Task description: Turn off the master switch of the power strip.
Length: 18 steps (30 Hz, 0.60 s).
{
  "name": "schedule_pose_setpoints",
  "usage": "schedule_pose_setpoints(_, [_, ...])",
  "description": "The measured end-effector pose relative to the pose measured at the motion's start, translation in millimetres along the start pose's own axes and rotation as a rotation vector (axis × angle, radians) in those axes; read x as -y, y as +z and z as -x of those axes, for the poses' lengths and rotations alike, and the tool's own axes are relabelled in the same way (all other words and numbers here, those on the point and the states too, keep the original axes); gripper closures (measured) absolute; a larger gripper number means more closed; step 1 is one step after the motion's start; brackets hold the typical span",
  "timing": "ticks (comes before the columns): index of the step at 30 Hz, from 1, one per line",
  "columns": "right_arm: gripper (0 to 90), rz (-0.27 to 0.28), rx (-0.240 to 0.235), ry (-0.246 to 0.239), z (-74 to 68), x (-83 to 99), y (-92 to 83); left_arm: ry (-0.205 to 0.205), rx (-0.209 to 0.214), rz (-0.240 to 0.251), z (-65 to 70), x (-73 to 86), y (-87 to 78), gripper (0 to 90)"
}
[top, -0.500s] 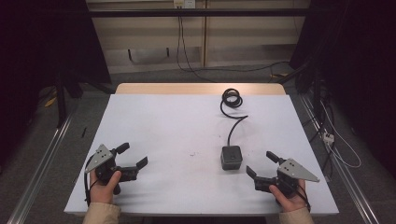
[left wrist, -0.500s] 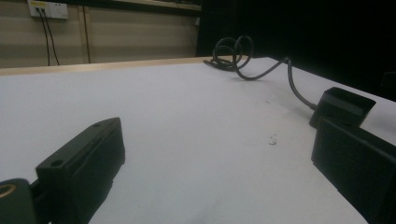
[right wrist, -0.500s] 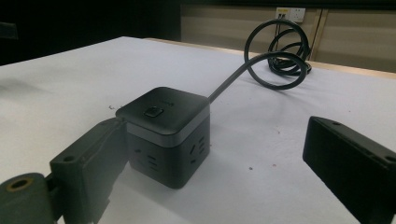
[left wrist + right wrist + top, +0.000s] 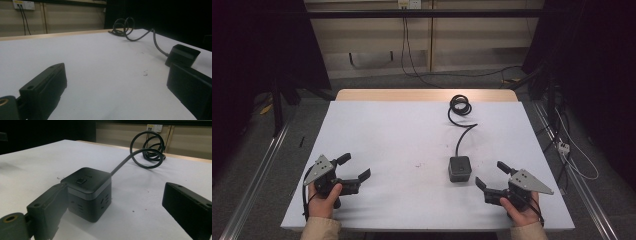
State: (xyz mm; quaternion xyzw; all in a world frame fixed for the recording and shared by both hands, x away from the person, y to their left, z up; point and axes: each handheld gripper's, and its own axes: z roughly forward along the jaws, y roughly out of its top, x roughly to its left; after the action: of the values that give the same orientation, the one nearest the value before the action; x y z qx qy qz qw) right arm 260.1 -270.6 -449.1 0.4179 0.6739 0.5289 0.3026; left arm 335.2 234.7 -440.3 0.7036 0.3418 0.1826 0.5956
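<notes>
A black cube-shaped power strip point(image 4: 460, 168) is sitting on the white table point(image 4: 402, 135), right of centre and toward the near edge. Its cable point(image 4: 460, 140) is leaving the far face and running away from the person, bending slightly before ending in a coil point(image 4: 460, 105) close to the table's far edge — so the whole thing, cube plus cord, is stretching front to back, with the cube at the near end. The cube itself is nearly square, with no clear long side.

The right gripper point(image 4: 493, 176) is resting just beside the cube, its jaws spread wide and gripping nothing. The left gripper point(image 4: 354, 166) is lying well apart, near the table's left front corner, its jaws also standing open and empty.

The right gripper view is showing what the high view is not: a small button point(image 4: 81, 180) on the cube's top, socket slots point(image 4: 106, 199) on its side faces, and a paler band around its upper edge. It is also placing the cube point(image 4: 87, 191) just ahead of one jaw — whether they are touching is hard to tell. The left gripper view is catching the cube point(image 4: 182, 55) from the other side, beyond one jaw, along with a wall socket point(image 4: 24, 4) behind the table.
</notes>
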Motion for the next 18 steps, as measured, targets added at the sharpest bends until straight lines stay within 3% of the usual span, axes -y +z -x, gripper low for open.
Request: schedule_pose_setpoints(18, [6.8, 0.004, 0.0, -0.005, -1.1, -4.1, 6.5, 0.003, -0.008, 0.006, 0.4, -0.3, -3.4, 2.6])
